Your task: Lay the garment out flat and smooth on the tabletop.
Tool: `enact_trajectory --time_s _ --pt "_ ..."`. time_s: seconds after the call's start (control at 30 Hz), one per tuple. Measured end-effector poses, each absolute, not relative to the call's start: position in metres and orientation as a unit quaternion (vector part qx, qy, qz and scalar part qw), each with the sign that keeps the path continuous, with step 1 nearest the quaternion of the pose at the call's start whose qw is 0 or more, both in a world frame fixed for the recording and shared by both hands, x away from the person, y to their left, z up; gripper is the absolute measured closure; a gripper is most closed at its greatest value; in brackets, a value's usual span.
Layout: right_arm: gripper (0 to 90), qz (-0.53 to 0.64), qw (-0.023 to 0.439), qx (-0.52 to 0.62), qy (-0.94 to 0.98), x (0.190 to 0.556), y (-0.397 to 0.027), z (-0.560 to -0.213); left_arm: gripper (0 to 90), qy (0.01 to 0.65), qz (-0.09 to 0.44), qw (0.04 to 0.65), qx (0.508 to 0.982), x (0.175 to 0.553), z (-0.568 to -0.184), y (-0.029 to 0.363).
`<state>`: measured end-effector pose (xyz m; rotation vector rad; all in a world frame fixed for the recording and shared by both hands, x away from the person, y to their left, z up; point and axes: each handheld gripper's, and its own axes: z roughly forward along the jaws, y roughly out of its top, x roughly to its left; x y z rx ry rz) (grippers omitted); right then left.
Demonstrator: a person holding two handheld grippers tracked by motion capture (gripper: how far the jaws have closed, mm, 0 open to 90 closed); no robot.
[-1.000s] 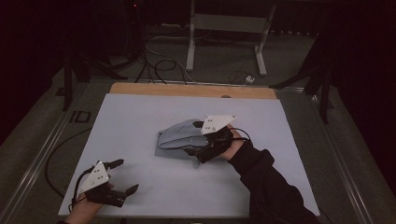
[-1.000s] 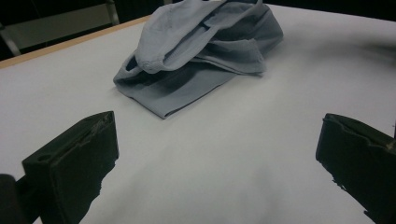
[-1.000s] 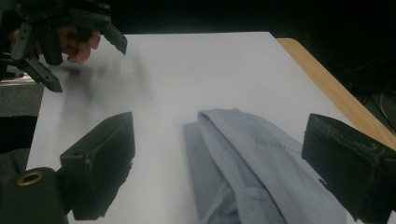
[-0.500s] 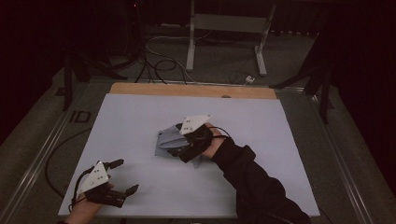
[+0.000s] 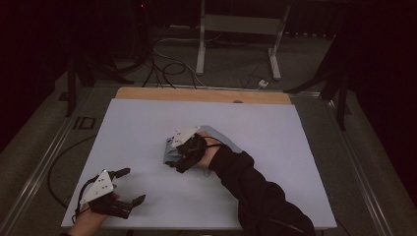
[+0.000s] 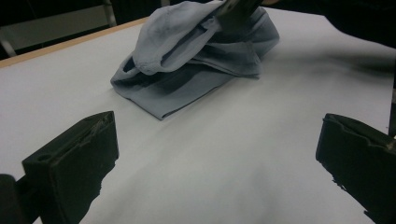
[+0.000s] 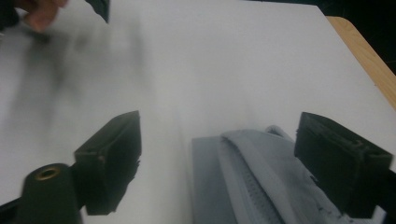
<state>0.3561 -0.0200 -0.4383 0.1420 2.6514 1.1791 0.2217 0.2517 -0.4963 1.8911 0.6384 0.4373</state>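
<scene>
Hovering right over the crumpled grey-blue cloth (image 5: 206, 147) mid-table, the right gripper (image 5: 173, 166) has its jaws wide apart with the cloth's edge lying between them, not pinched; they've just been closing a bit. Left gripper (image 5: 132, 186) sits near the front left corner of the white table (image 5: 295, 147), jaws apart, holding nothing, well away from the cloth.

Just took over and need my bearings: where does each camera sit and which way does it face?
High view: above the near edge, looking forward and down at the table; both forearms, left gripper, right gripper.
Left gripper view: low, facing the blue-grey garment; own open jaws.
Right gripper view: over the garment's edge; own open jaws.
All share the garment.
</scene>
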Motion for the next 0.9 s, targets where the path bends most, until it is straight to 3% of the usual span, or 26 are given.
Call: enact_trajectory --time_s 0.27,0.53,0.73,0.9 --pt "20.0 0.367 0.148 0.040 0.918 0.361 -0.002 -0.454 0.0 0.266 0.179 0.523 0.790 0.222 -0.496 0.252" --pt "27.9 0.288 0.219 0.029 0.932 0.362 0.014 -0.474 0.0 0.265 0.178 0.524 0.790 0.222 -0.497 0.252" --pt "45.6 0.250 0.271 0.034 0.929 0.365 0.017 -0.484 0.0 0.264 0.178 0.520 0.793 0.222 -0.497 0.251" --pt "68.7 0.239 0.286 0.040 0.927 0.366 0.017 -0.484 0.0 0.263 0.178 0.519 0.794 0.221 -0.498 0.250"
